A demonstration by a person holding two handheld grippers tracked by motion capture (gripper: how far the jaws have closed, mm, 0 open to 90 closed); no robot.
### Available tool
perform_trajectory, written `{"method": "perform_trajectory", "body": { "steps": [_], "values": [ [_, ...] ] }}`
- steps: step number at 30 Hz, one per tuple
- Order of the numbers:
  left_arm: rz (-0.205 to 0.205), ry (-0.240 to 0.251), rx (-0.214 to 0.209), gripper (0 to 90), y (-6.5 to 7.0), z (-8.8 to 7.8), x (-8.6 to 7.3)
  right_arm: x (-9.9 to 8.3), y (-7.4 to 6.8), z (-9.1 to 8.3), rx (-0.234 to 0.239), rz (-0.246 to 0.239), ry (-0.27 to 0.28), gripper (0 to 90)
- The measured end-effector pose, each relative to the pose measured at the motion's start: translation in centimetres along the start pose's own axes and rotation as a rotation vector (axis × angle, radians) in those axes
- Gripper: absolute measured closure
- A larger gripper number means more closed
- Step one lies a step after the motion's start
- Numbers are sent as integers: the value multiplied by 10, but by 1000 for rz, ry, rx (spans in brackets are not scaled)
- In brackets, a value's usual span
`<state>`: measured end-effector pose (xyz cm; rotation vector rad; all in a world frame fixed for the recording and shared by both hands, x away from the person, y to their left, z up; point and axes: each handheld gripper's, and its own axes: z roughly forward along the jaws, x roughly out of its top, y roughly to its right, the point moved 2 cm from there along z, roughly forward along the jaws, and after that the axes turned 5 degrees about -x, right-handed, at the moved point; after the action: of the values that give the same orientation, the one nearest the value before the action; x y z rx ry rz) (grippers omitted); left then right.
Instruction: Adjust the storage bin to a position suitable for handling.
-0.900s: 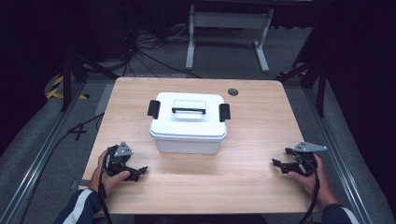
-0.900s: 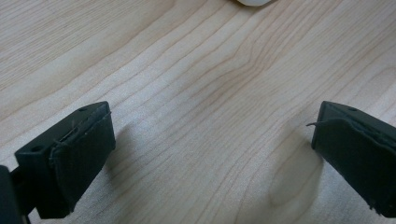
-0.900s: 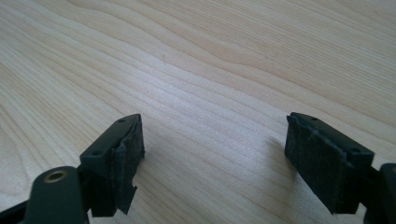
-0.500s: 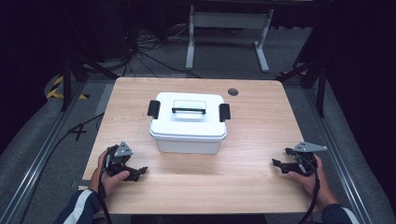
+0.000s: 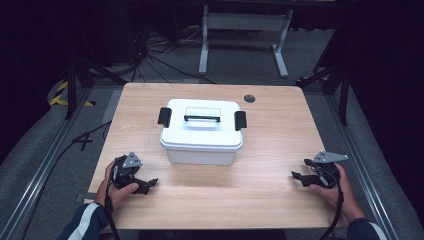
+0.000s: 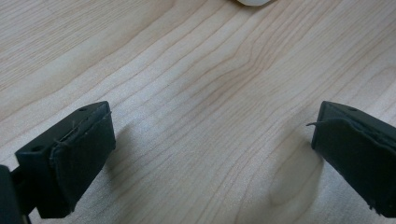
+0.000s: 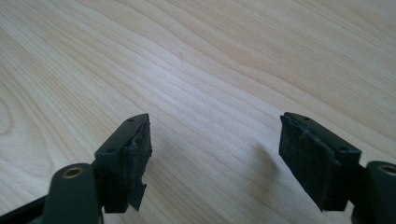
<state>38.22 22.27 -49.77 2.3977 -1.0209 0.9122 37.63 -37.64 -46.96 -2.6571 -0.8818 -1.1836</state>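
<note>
Here the left gripper (image 5: 145,184) rests low on the near left of the wooden table (image 5: 280,200), its jaws spread wide with nothing but bare wood grain between them, as the left gripper view shows. The right gripper (image 5: 299,176) sits at the near right edge, held in the person's right hand (image 5: 336,189); its jaws likewise stand apart over empty tabletop, and neither pad presses on anything. The left hand (image 5: 116,189) wraps its own tool, a striped sleeve (image 5: 85,222) trailing off the bottom edge.

Between them, a little farther back and well apart from both, stands the white lidded storage box (image 5: 201,132). Its lid carries a dark-trimmed carry handle (image 5: 202,117) on top and a black side latch at each end, left latch (image 5: 164,116) and right latch (image 5: 240,120). Both latches seem to lie flat against the lid, so the box looks fastened. A small dark round grommet (image 5: 249,98) sits in the tabletop behind it.

The likely risks from here: a light plastic box may slide on smooth wood if one gripper pushes a latch without the other steadying the far end, and lifting by the handle while a latch is partly freed could tilt the lid or drag the whole box toward the table edge
</note>
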Motion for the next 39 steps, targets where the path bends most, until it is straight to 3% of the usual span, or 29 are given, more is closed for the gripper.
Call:
{"method": "perform_trajectory", "body": {
  "steps": [14, 25, 39],
  "values": [
    [0, -5, -1, 1, 0, 0, 0, 40, -9, -23, 66, -117, 6, 324],
    [0, -2, 0, 0, 0, 0, 0, 77, -18, -31, 89, -208, 26, 345],
    [0, -4, -1, 1, 0, 0, 0, 137, -34, -43, 111, -330, 53, 374]
  ]
}}
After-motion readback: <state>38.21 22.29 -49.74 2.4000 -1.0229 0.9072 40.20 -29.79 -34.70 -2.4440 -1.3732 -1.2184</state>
